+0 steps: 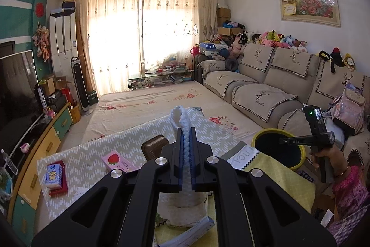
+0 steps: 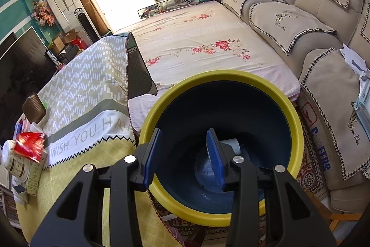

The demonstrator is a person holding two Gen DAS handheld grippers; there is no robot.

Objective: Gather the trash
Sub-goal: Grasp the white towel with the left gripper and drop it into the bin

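My left gripper (image 1: 186, 131) is shut on a crumpled white tissue (image 1: 178, 114), which sticks out past the fingertips above the clothed table (image 1: 97, 149). The yellow-rimmed, dark blue trash bin (image 1: 266, 133) stands at the table's right end. In the right wrist view my right gripper (image 2: 185, 138) hangs open over the bin (image 2: 231, 75), one finger over the near rim and the other over the inside. Nothing is between its pads. A pale cup-like piece (image 2: 234, 145) lies at the bin's bottom. A person's hand (image 1: 323, 154) holds the right gripper.
On the table lie a pink strawberry box (image 1: 115, 160), a blue-and-white pack (image 1: 54, 175), a brown case (image 1: 153, 145) and a red wrapper (image 2: 30, 145). A floral mattress (image 2: 196, 38) lies behind, a sofa (image 2: 312, 27) to the right and a TV cabinet (image 1: 46, 145) to the left.
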